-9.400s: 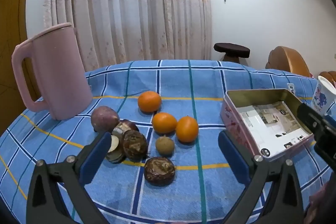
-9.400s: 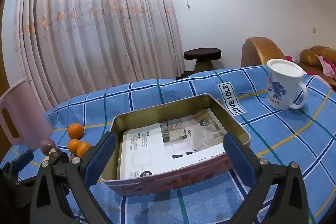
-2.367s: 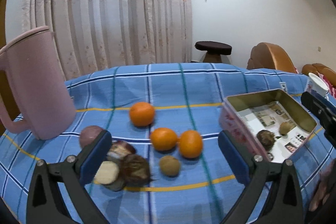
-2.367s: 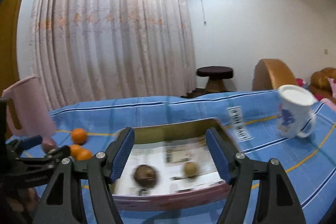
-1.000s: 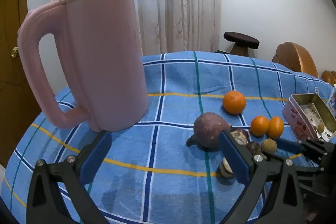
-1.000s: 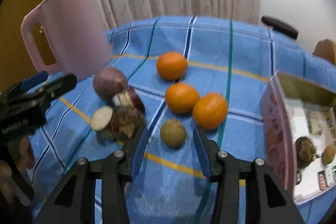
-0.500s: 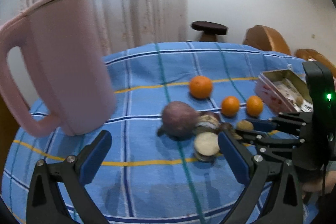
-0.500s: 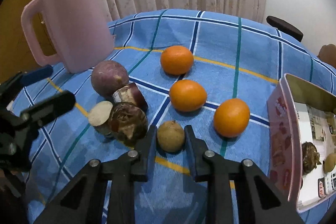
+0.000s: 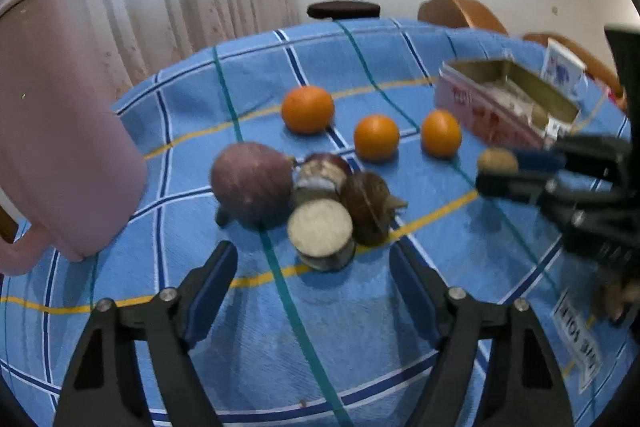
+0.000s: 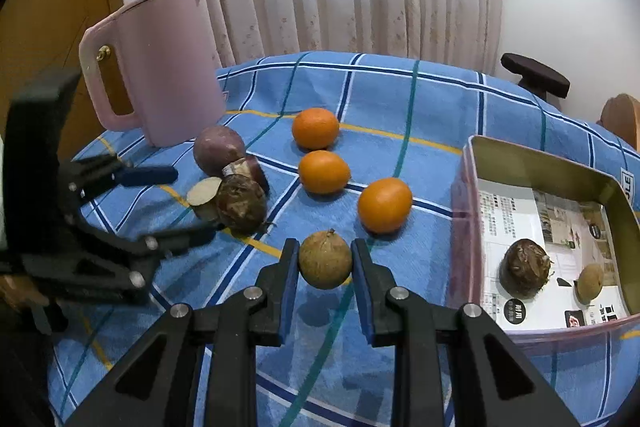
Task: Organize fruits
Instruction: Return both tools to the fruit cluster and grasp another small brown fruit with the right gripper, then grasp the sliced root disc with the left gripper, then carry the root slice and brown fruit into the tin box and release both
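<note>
The right gripper (image 10: 325, 259) has just shut on the small brown fruit (image 10: 325, 259) and lifted it; next stop looks like the tin (image 10: 600, 187); the left gripper (image 9: 312, 267) has been closing near the cut root (image 9: 320, 233), jaws apart, touching nothing.

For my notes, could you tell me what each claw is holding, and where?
The right claw grips the small brown fruit by its two sides. The left claw holds nothing.
</note>
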`<state>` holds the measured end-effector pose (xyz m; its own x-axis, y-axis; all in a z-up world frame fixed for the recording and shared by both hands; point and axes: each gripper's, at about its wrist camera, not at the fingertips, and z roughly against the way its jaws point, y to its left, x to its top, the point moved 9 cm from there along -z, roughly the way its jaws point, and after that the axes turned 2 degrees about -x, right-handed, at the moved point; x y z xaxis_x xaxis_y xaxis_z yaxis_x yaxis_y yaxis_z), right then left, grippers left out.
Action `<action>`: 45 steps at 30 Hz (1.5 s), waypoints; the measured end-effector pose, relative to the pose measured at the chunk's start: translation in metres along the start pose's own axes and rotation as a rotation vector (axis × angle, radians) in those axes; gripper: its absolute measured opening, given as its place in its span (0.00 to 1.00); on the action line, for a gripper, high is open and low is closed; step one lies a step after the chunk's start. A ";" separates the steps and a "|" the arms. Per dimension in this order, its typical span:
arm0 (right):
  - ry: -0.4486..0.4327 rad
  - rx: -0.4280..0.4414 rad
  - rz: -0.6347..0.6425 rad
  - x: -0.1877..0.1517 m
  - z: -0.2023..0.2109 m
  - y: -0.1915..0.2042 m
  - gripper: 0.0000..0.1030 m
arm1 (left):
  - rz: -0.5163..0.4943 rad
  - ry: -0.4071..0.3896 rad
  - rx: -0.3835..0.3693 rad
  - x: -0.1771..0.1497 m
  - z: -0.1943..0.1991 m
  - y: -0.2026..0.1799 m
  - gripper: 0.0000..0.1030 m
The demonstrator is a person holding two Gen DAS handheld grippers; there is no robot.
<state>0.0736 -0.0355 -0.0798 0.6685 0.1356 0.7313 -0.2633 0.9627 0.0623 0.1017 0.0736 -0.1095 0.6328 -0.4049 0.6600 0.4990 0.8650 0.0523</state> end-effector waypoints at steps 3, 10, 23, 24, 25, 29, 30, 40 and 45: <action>-0.007 0.012 -0.009 0.002 0.001 0.000 0.27 | 0.006 0.028 0.060 0.001 -0.012 0.004 0.77; -0.018 0.033 -0.012 0.005 0.003 0.002 0.27 | 0.126 0.038 0.025 0.003 -0.020 0.019 0.66; -0.010 0.042 -0.040 0.004 0.001 0.000 0.27 | 0.176 0.009 0.018 0.007 -0.022 0.019 0.34; -0.011 0.051 -0.047 0.004 0.002 0.000 0.27 | 0.174 0.009 0.005 0.006 -0.021 0.017 0.34; -0.014 0.055 -0.051 0.005 0.002 -0.001 0.27 | 0.169 0.006 0.006 0.005 -0.019 0.016 0.34; -0.046 0.061 -0.057 0.010 0.010 -0.003 0.27 | 0.171 -0.052 0.065 0.009 -0.007 0.017 0.34; -0.062 0.063 -0.059 0.012 0.013 -0.004 0.27 | 0.183 -0.072 0.068 0.011 -0.003 0.017 0.34; -0.184 0.017 -0.090 0.030 0.052 -0.044 0.27 | 0.198 -0.300 -0.007 0.051 0.035 -0.042 0.35; -0.224 -0.048 -0.112 0.033 0.066 -0.082 0.27 | 0.169 -0.315 -0.051 0.075 0.027 -0.084 0.35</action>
<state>0.0714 -0.1257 -0.0165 0.5192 -0.0225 0.8544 -0.1592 0.9796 0.1226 0.0918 -0.0214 -0.0443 0.4996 -0.1394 0.8550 0.4368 0.8928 -0.1097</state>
